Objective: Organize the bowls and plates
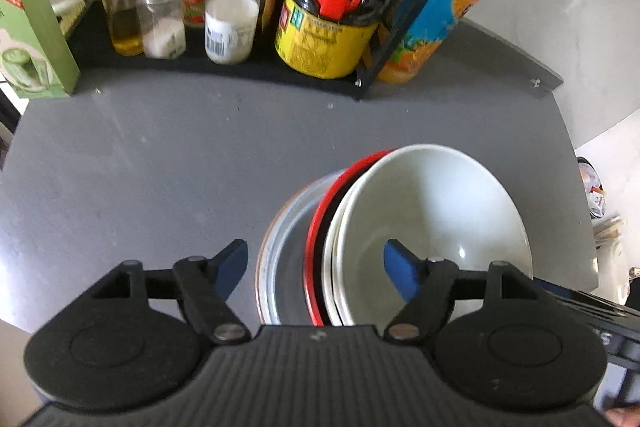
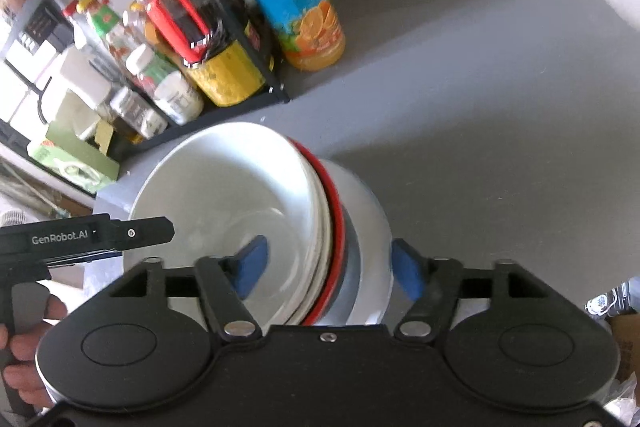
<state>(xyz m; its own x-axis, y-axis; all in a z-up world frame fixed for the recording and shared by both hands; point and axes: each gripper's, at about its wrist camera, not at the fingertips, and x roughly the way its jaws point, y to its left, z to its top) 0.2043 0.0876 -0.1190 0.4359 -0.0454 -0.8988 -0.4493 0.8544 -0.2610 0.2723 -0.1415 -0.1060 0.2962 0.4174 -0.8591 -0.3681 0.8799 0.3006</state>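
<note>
A stack of dishes sits on the grey table. A white bowl lies on top, over a red-rimmed plate and a pale grey plate. The bowl sits shifted to one side of the plates under it. My left gripper is open and straddles the stack's near rims, with its right fingertip inside the bowl. My right gripper is open too, astride the white bowl, the red-rimmed plate and the grey plate. Its left fingertip is inside the bowl.
A black rack at the table's back holds several bottles and jars, among them a yellow-labelled bottle. An orange juice bottle stands beside it, a green carton at the left. A hand holds the left gripper's body.
</note>
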